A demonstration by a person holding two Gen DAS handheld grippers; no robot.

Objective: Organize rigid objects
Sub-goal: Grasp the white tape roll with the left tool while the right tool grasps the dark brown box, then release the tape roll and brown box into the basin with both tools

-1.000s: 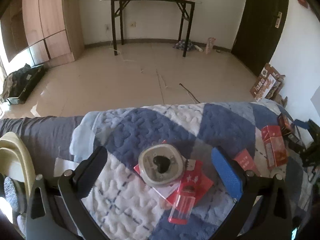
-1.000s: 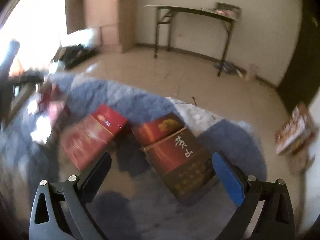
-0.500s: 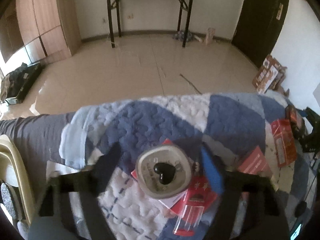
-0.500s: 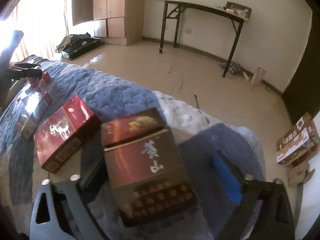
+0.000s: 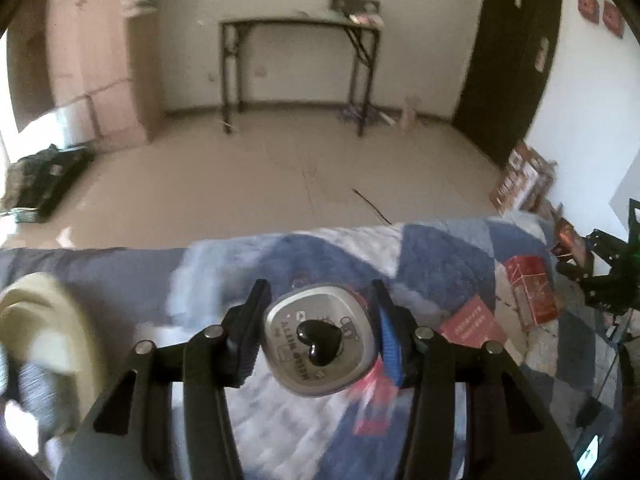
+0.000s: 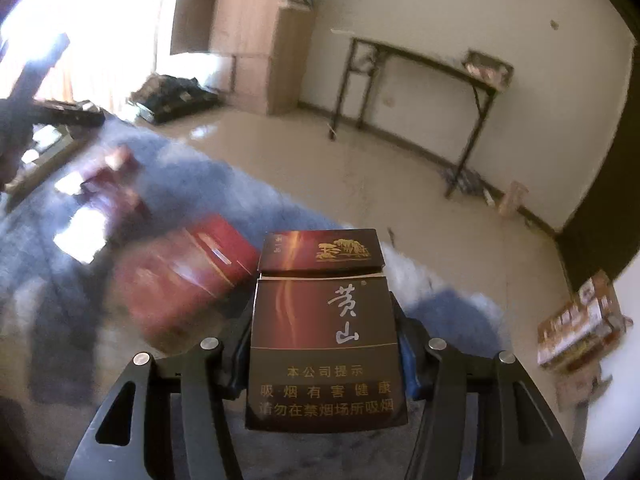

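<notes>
Left wrist view: left claw (image 5: 316,330) closing on the grey tin (image 5: 318,346), held above the blanket (image 5: 448,256) | right claw (image 6: 322,344) closing on the brown box (image 6: 324,344), near the red box (image 6: 180,276) | risk: smooth rounded tin may slip out; thin box may be crushed by the closing pads.

Daylight floods in from ten o'clock in the right wrist view, blowing the window (image 6: 60,20) out to white and laying glare patches on the floor (image 6: 280,152). Both fisheye views bend hard and darken at the rims. Motion blur smears the quilt (image 5: 440,256) and the red box (image 6: 180,276); the cigarette pack (image 6: 324,320) stays sharp.
</notes>
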